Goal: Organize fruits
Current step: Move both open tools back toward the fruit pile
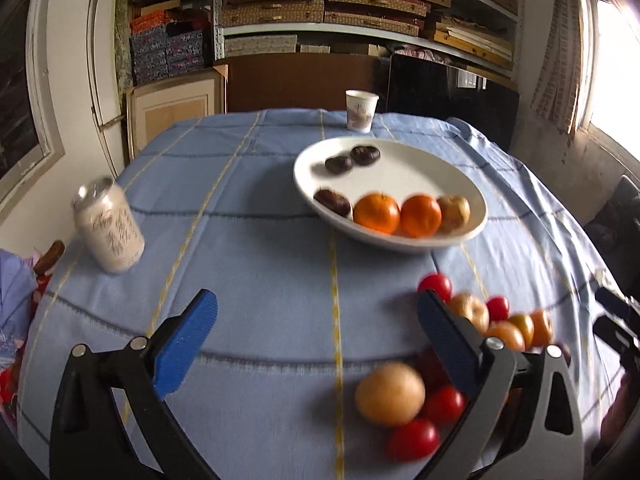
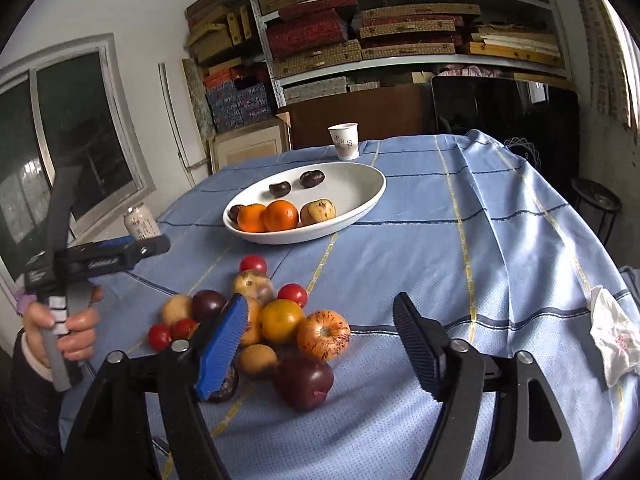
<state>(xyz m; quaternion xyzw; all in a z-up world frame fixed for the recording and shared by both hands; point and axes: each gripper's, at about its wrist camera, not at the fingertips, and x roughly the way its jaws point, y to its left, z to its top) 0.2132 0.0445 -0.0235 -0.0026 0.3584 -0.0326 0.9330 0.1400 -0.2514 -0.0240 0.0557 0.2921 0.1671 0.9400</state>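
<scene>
Worktop (image 2: 500,240), blue checked cloth. Landmark: white bowl (image 2: 360,204).

- Can (image 2: 140,222): left of bowl.
- Left gripper (image 1: 316,320): fingers wide, empty.
- Loose fruit pile (image 2: 280,320): in front of bowl, on cloth.
- Bowl contents: two oranges (image 2: 268,216), dark fruits.
- Right gripper (image 2: 320,344): fingers wide, empty, over pile.
- Paper cup (image 2: 345,141): behind bowl.
</scene>
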